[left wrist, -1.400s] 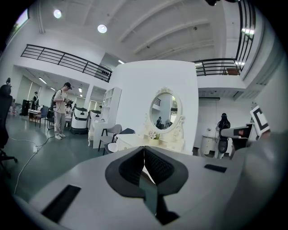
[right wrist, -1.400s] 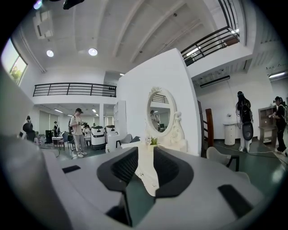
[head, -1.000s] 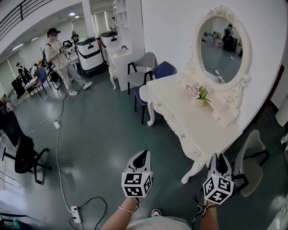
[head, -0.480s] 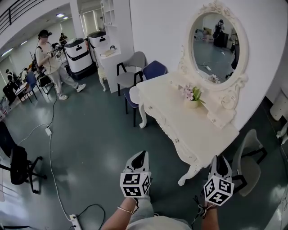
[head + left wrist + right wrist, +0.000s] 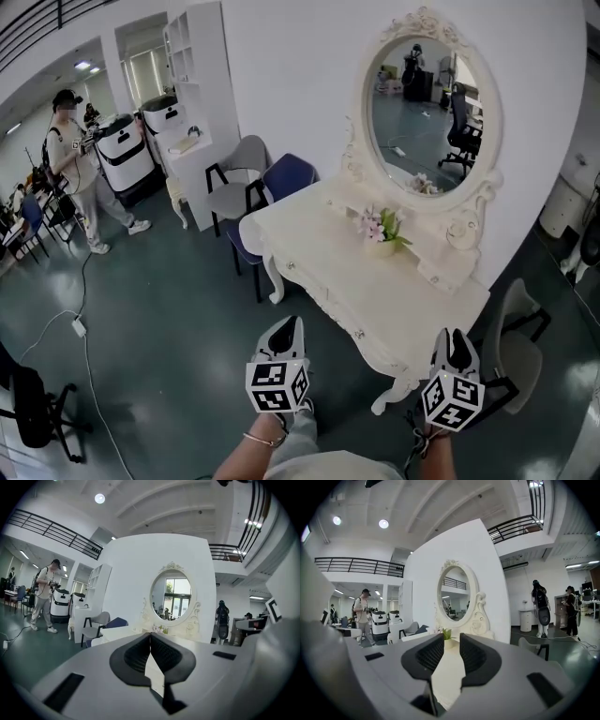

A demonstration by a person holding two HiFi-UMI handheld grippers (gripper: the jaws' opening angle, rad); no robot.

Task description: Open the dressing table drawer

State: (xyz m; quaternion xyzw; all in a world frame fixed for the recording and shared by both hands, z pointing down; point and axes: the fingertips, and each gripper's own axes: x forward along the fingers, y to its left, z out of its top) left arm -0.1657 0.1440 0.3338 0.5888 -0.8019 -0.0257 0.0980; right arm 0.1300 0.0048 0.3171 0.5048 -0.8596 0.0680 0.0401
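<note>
Ahead: the white desk with its oval mirror stands against the wall. In the head view its long axis runs on a slant, from far left to near right. The near end comes down between your two hands.

Drawer front: along the desk's long side, under the top, facing the open floor on your left. It reads as shut, flush with the apron.

Left tongs: over the floor, off that long side, pointing roughly level toward the desk. Jaws closed tip to tip, nothing between them.

Right tongs: near the desk's near end, close to the corner leg. Jaws a little apart and empty; only the desk top and the flower pot show through the gap.

Knob: a small pale stud on the drawer front, near the near end, with a second one further up the apron. It lies between the two tongs, well short of both.

Judgement: the left hand is the better placed, since the front faces its side, but you need to part those jaws first. The right is already open, yet sits round the end and would have to come in sideways. Pull runs square to the long axis, toward the open floor.
</note>
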